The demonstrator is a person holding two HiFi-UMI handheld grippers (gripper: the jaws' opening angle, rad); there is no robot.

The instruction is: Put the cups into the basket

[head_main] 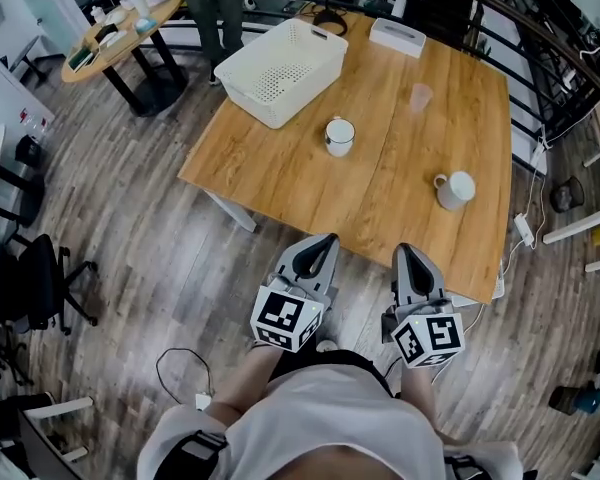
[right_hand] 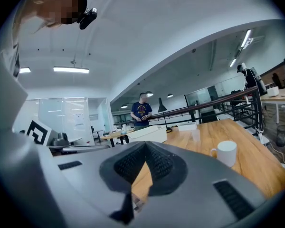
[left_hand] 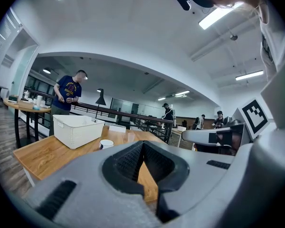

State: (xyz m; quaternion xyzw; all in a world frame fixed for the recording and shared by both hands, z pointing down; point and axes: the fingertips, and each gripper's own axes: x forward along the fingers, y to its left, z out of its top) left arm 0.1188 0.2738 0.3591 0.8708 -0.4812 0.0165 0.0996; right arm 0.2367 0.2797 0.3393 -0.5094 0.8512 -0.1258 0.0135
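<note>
Three cups on worktop, all outside basket: dark-rimmed mug mid-frame, white mug right of centre, clear tumbler higher, between those two. One basket, white, upper centre. One flat white box near top edge. Two tongs lower centre, off worktop's near edge: left tongs, right tongs, both closed, gripping nothing.

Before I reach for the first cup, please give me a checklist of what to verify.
1. Basket on table, room inside: ok.
2. Dark-rimmed cup, white mug, clear cup upright: ok.
3. Left gripper fingers open: not ok, shut, empty.
4. Right gripper fingers open: not ok, shut, empty.
5. Cups within reach: not ok, grippers only at the near table edge.
</note>
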